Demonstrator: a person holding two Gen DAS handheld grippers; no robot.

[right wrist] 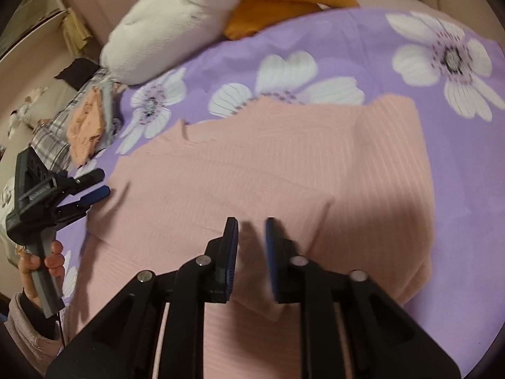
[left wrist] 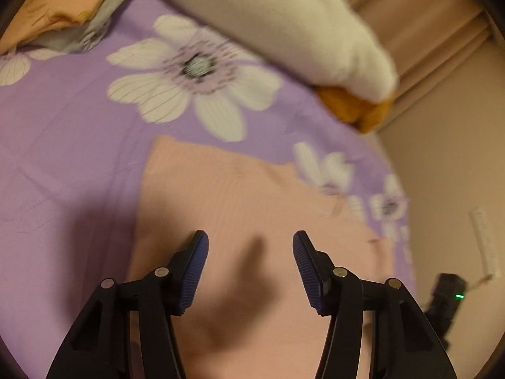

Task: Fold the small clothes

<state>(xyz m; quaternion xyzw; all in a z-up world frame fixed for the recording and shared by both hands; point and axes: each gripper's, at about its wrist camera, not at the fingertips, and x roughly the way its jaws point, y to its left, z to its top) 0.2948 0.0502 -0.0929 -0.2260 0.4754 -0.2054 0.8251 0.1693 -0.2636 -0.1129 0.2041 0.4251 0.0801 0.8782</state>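
A pink ribbed garment (right wrist: 252, 164) lies spread on the purple flowered bedsheet (right wrist: 363, 31), with one part folded over itself. It also shows in the left wrist view (left wrist: 240, 189). My left gripper (left wrist: 250, 243) is open and empty just above the garment; in the right wrist view it (right wrist: 99, 183) sits at the garment's left edge. My right gripper (right wrist: 251, 224) hovers over the garment's near part, jaws a small gap apart, nothing between them.
A white and orange plush toy (right wrist: 176, 25) lies at the far side of the bed. A pile of plaid and peach clothes (right wrist: 79, 123) sits at the left. A peach pillow (left wrist: 63, 3) lies at the bed's far corner. The bed's edge (left wrist: 407, 221) and floor are to the right.
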